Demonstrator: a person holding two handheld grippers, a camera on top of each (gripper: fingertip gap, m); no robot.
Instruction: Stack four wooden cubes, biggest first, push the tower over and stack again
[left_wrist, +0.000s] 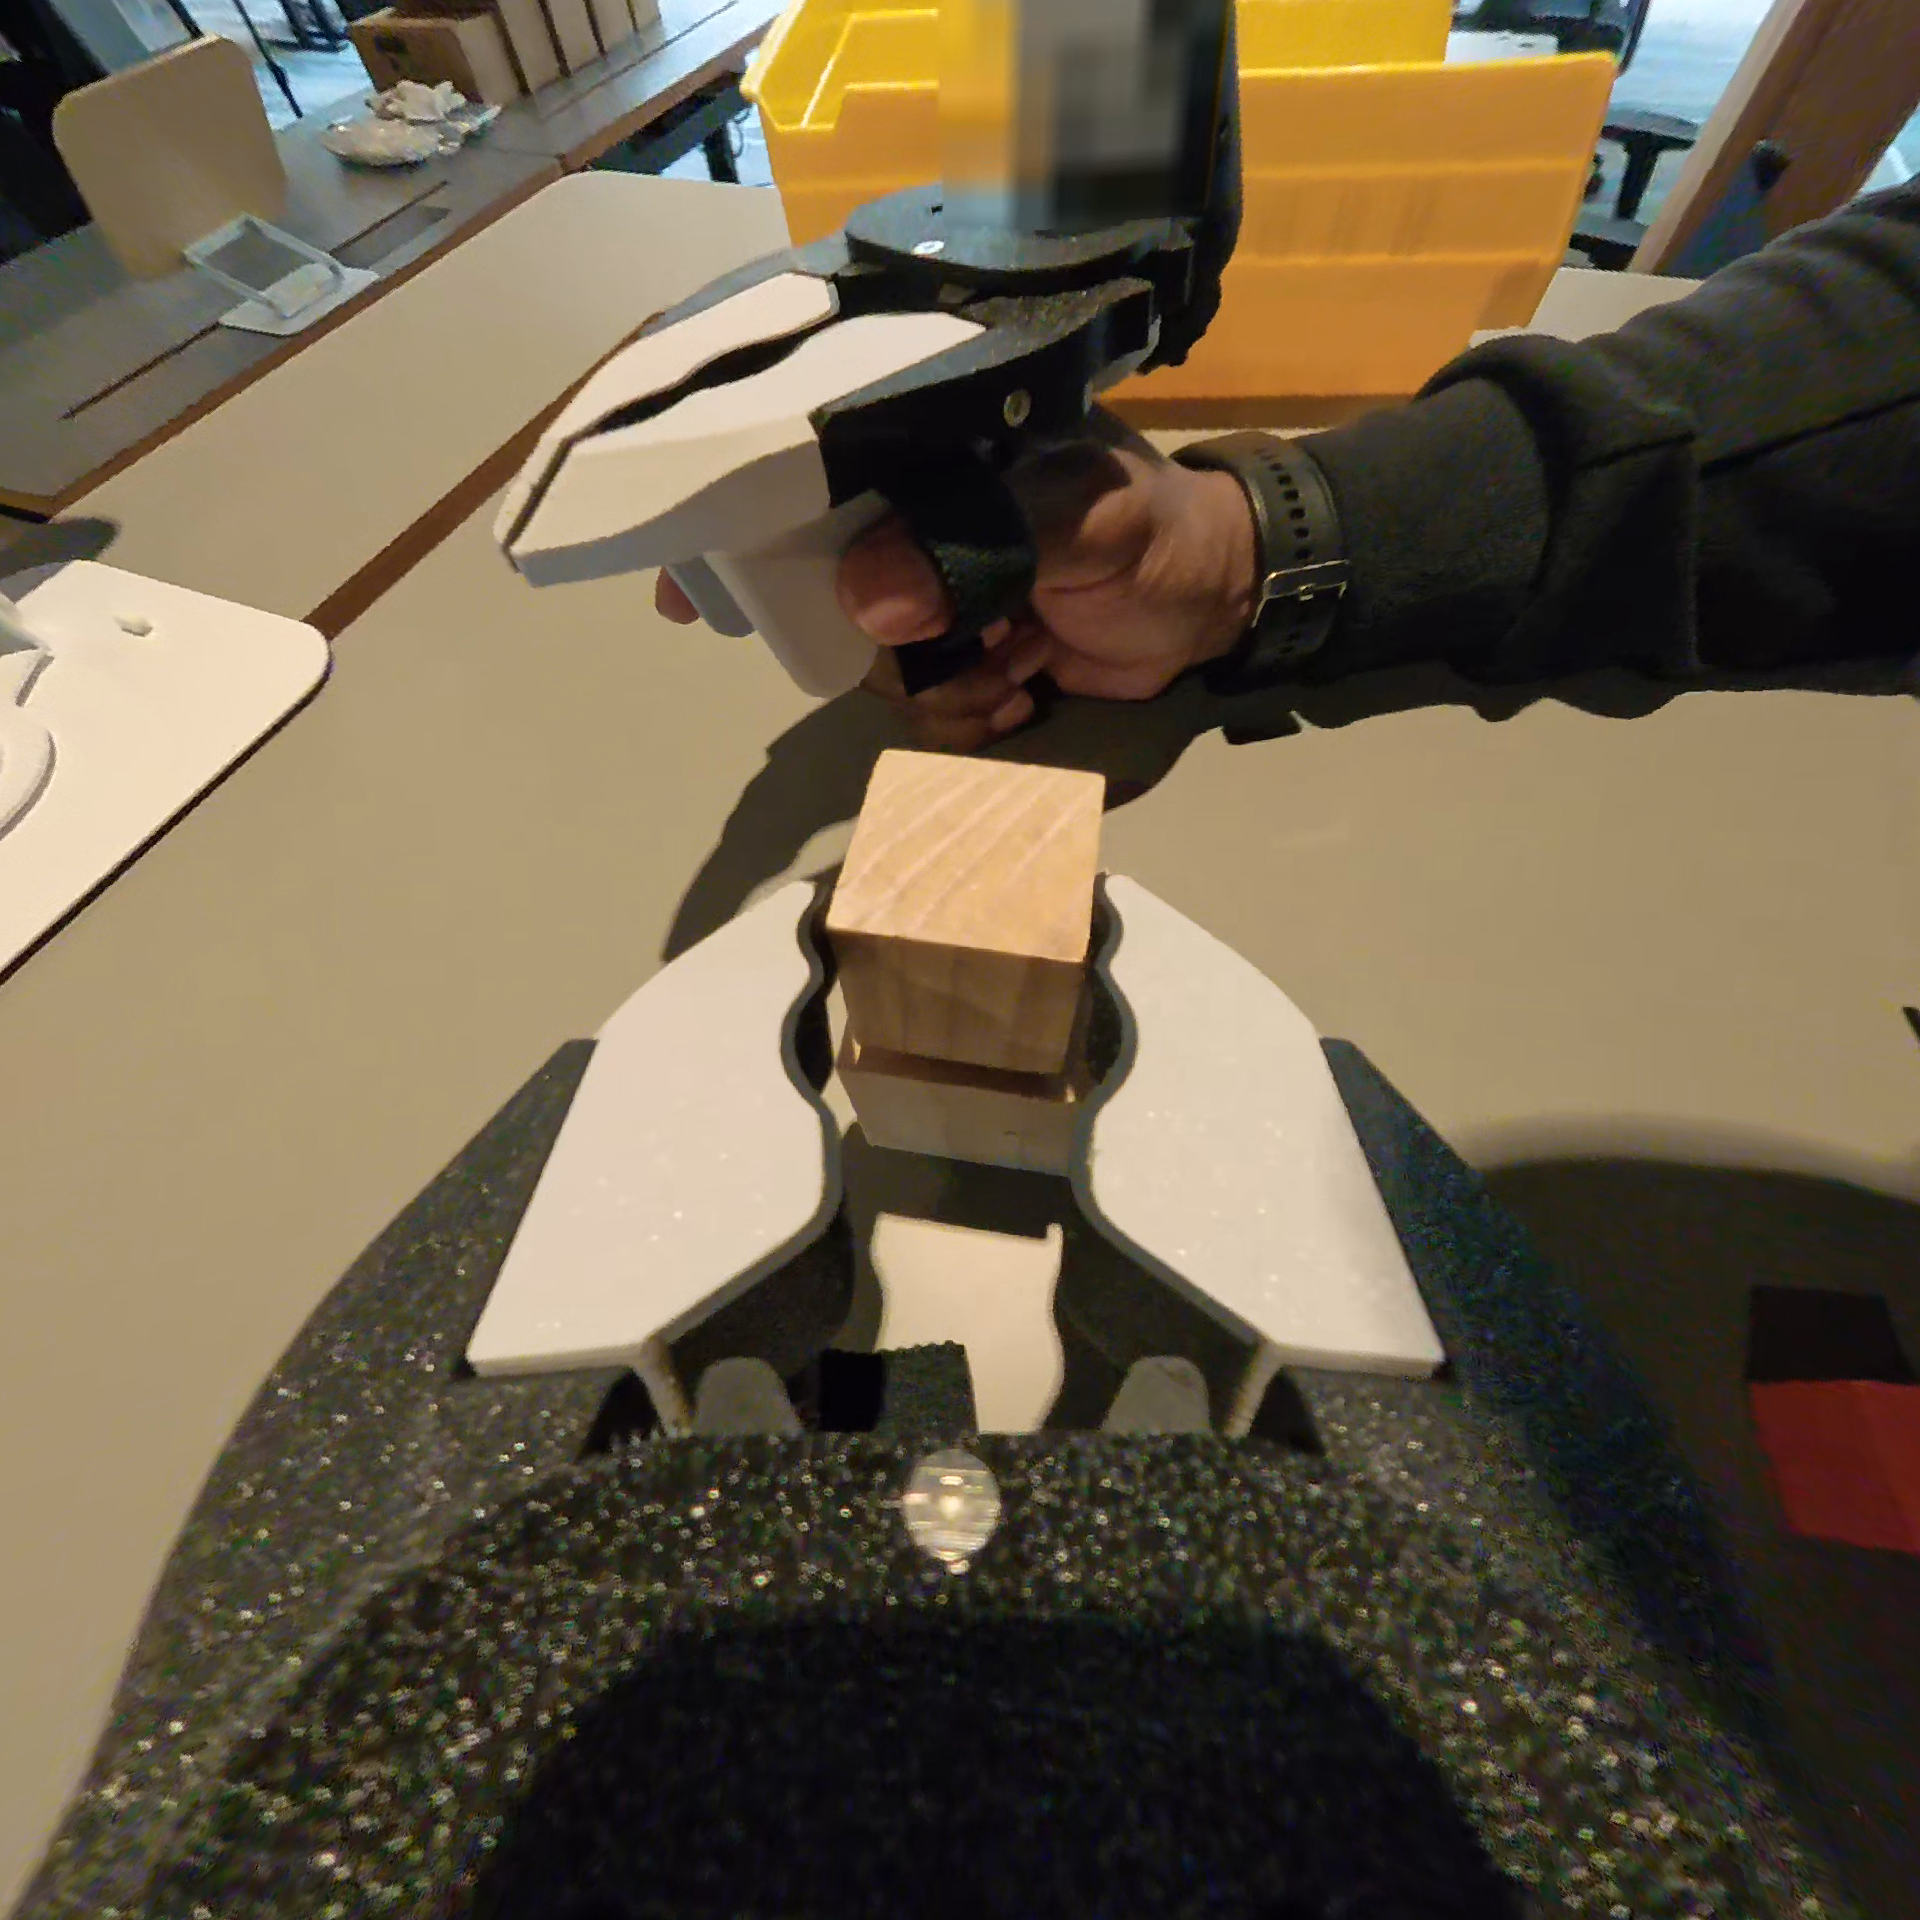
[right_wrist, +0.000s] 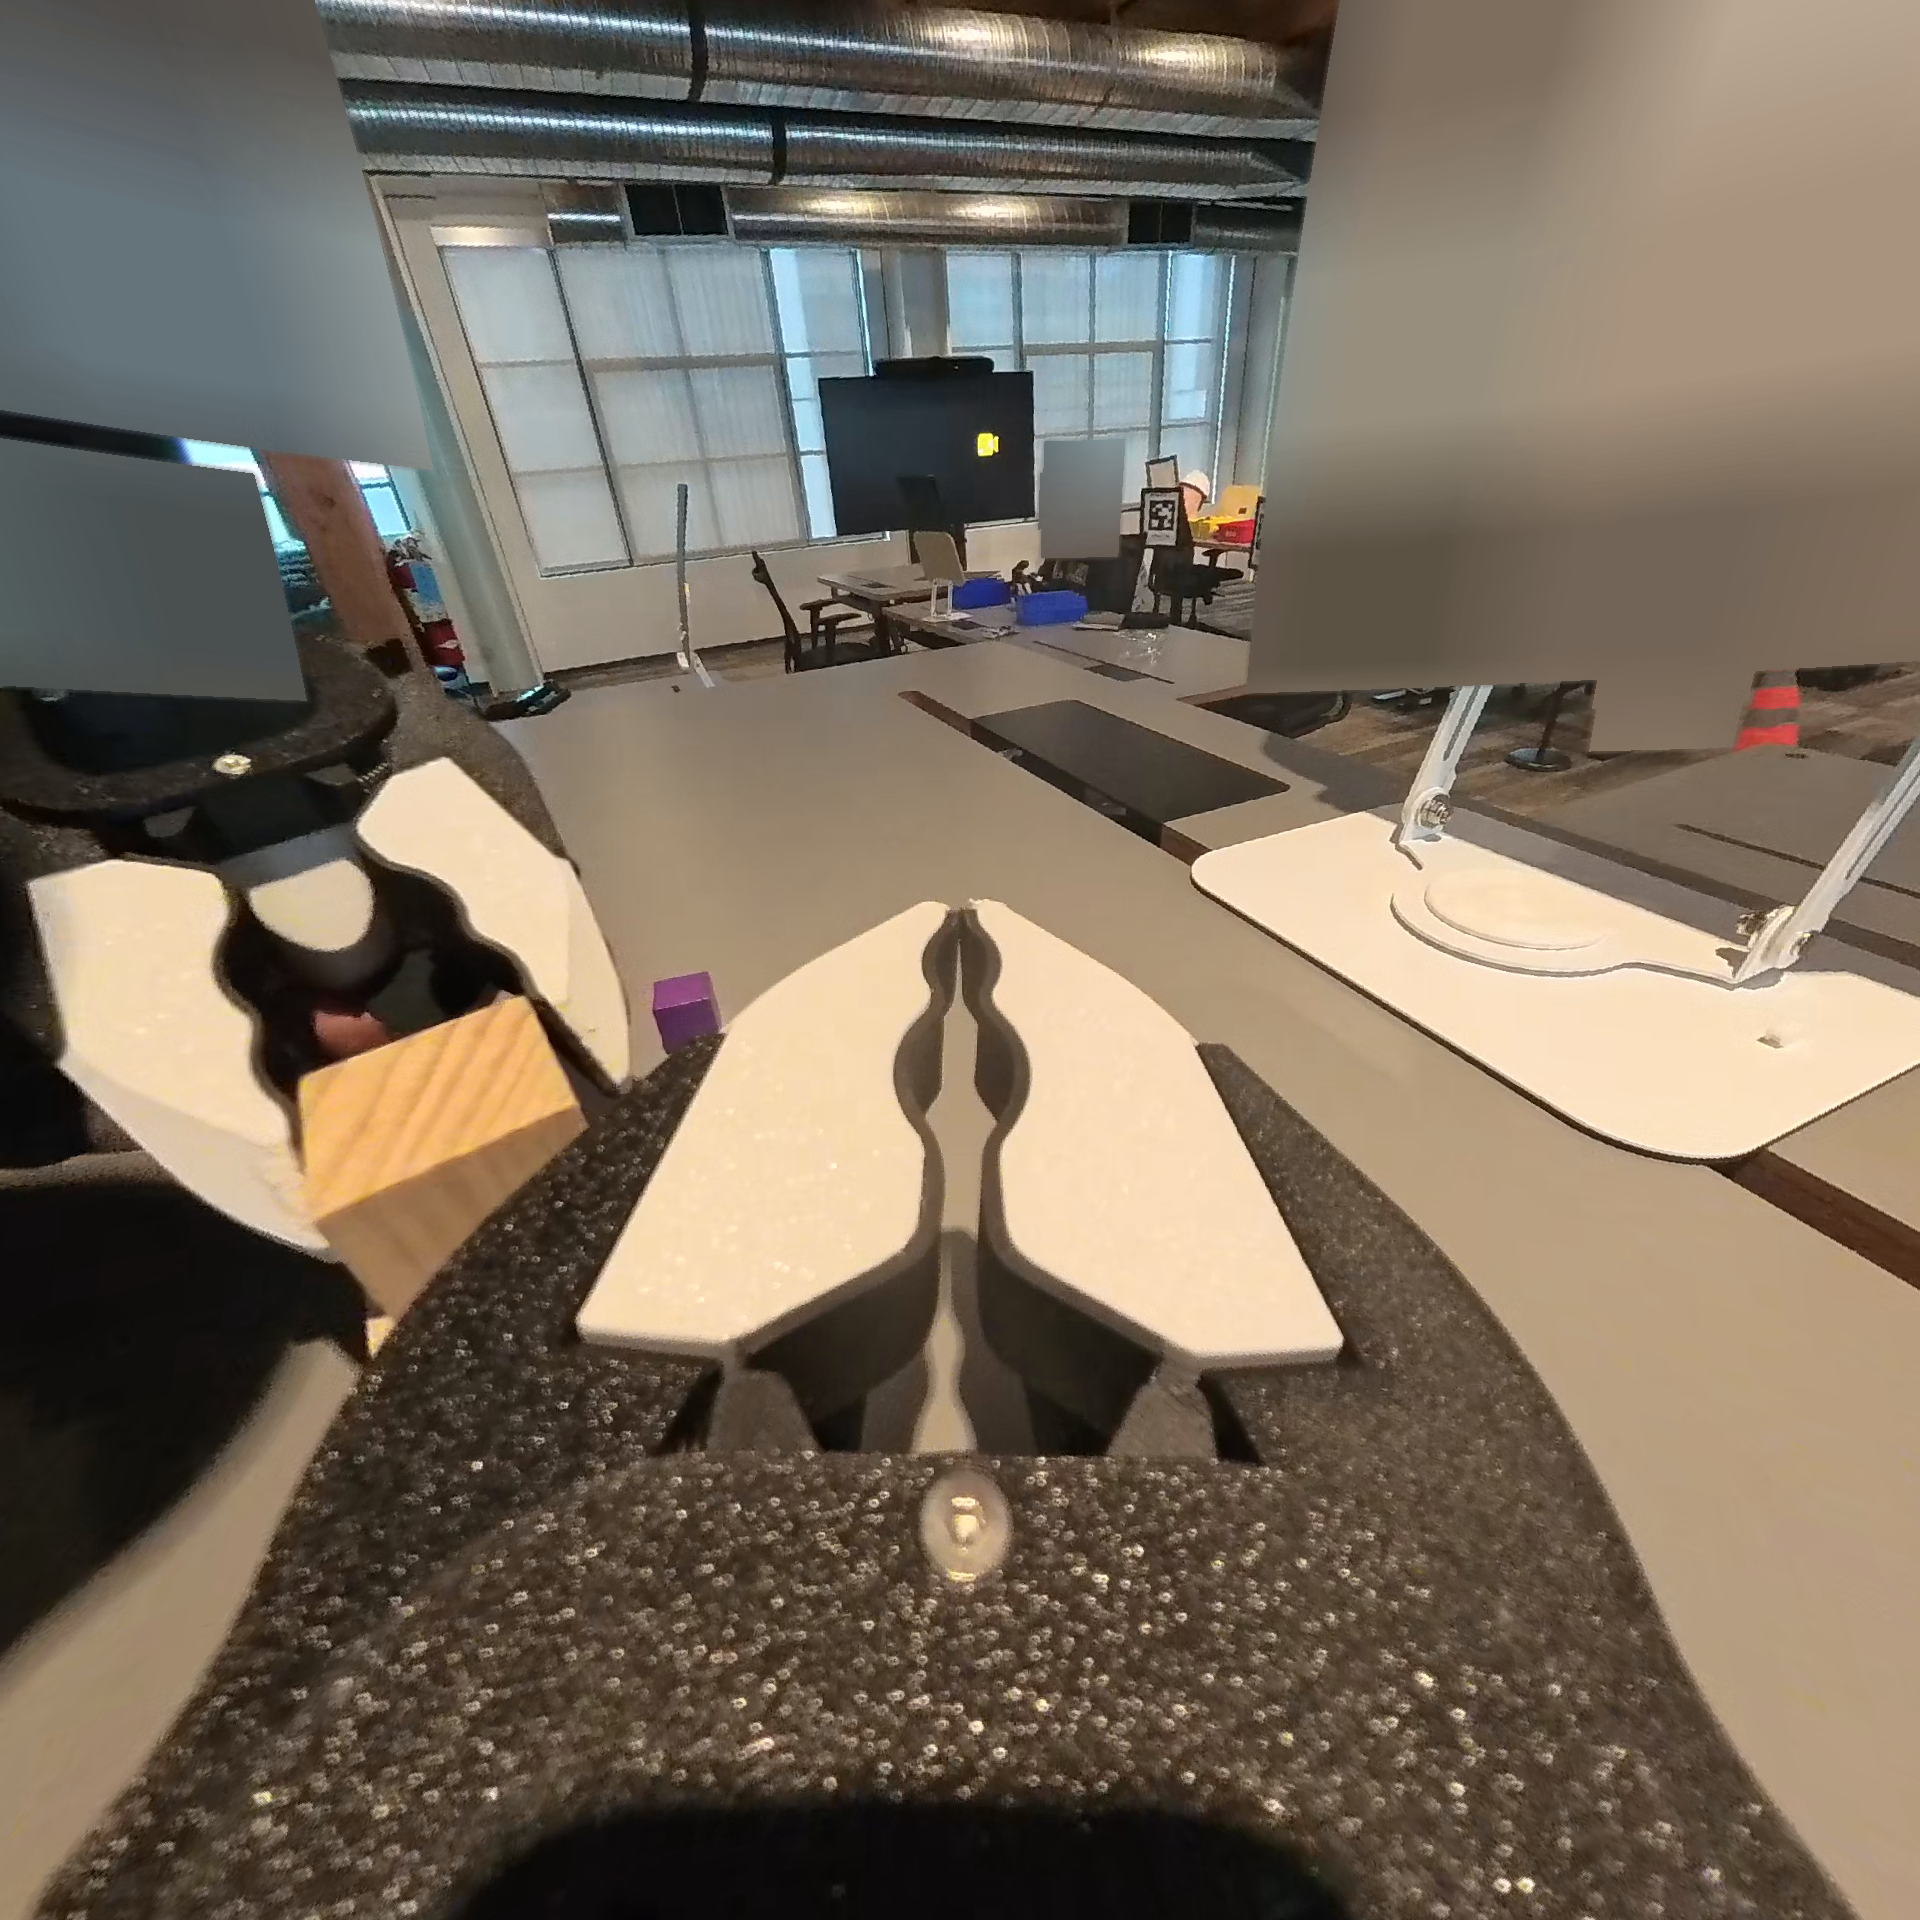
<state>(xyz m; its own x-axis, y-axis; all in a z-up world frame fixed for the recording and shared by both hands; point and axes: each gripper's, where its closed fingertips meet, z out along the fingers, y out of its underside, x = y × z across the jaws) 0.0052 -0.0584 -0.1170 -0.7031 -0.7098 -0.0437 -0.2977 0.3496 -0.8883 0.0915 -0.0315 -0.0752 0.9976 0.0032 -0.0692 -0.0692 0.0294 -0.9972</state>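
Observation:
A wooden cube (left_wrist: 966, 914) is between the fingers of my left gripper (left_wrist: 961, 904), which is shut on its sides. It sits directly over a paler wooden cube (left_wrist: 956, 1117); I cannot tell whether the two touch. The right wrist view shows the same held cube (right_wrist: 436, 1132) at the left, between the left gripper's white fingers (right_wrist: 135, 997). My right gripper (right_wrist: 966, 916) is shut and empty. In the left wrist view it (left_wrist: 520, 530) hovers beyond and above the stack, pointing left. The other cubes are out of view.
The grey table (left_wrist: 416, 935) carries a white stand base (right_wrist: 1558, 987) at the right, also seen in the left wrist view (left_wrist: 135, 727). Yellow bins (left_wrist: 1403, 208) stand at the back. A small purple cube (right_wrist: 684, 1008) lies beyond the grippers. A hand (left_wrist: 1122, 582) with a watch holds the right gripper.

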